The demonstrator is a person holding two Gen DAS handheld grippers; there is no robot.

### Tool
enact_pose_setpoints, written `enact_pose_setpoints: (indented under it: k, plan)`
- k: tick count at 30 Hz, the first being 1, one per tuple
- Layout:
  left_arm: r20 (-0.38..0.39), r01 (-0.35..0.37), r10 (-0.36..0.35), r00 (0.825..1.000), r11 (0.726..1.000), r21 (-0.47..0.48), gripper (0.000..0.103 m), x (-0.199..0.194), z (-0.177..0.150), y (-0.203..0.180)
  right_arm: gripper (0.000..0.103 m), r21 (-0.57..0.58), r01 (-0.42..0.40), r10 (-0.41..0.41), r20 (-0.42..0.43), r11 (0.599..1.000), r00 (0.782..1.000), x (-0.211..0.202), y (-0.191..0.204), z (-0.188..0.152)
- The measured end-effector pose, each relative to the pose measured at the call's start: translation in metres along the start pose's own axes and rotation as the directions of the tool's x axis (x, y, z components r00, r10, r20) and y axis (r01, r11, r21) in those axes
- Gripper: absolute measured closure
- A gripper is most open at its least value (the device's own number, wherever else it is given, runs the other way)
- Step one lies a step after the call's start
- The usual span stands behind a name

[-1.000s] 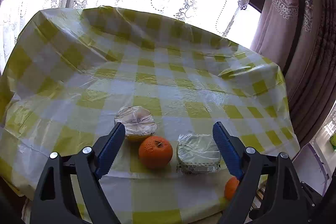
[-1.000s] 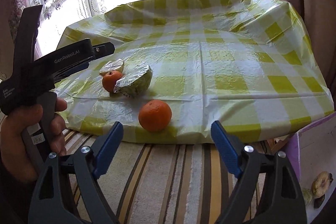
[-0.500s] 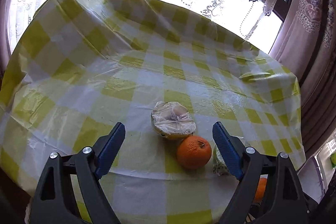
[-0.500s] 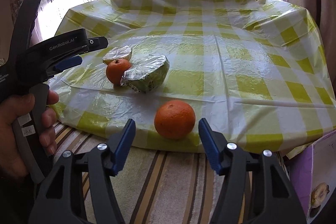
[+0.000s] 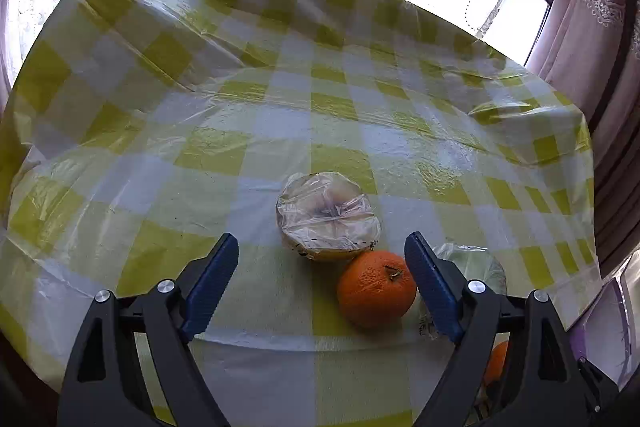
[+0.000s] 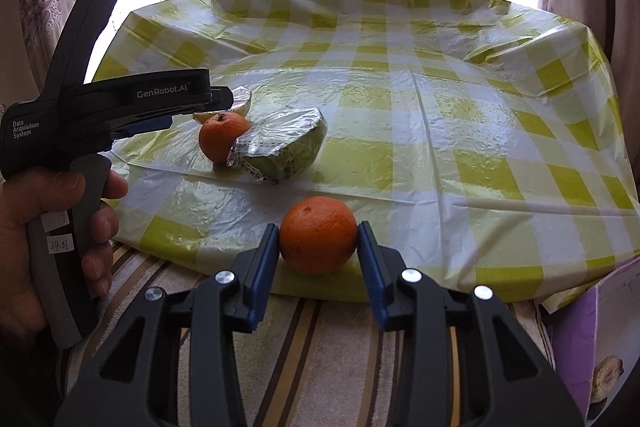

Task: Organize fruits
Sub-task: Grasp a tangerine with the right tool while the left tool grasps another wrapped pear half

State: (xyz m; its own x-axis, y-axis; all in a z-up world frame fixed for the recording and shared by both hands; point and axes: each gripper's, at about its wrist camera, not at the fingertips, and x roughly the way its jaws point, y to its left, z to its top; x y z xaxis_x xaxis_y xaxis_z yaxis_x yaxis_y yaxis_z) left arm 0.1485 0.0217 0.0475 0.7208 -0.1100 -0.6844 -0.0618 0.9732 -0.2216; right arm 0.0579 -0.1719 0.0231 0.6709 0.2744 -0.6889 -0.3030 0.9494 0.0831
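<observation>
With my right gripper [image 6: 318,239] pinching the orange [image 6: 318,235] at lower centre and my left gripper [image 5: 320,269] spread wide, I'd squeeze evenly before lifting.

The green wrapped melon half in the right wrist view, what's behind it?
Behind the green wrapped melon half sits an orange, partly hidden by it. Farther back, a yellow wrapped half peeks out, mostly covered.
</observation>
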Motion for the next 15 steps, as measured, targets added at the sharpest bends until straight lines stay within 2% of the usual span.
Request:
enact_pose_setpoints:
  k: [5,8,15]
  plan:
    - [-0.041,-0.037,0.038,0.998,0.999,0.020,0.021,0.015,0.007,-0.008,0.063,0.003,-0.005,0.005,0.002,1.000,1.000,-0.001,-0.001,-0.001]
    - [-0.064,-0.066,0.067,0.996,0.998,0.016,0.026,0.024,0.010,-0.008,0.063,0.003,-0.005,0.005,0.002,1.000,1.000,-0.001,-0.001,-0.001]
    - [-0.097,-0.082,0.081,0.992,0.997,-0.001,0.028,0.036,0.017,-0.007,0.063,-0.003,0.002,-0.002,0.003,1.000,1.000,-0.001,0.000,0.000]
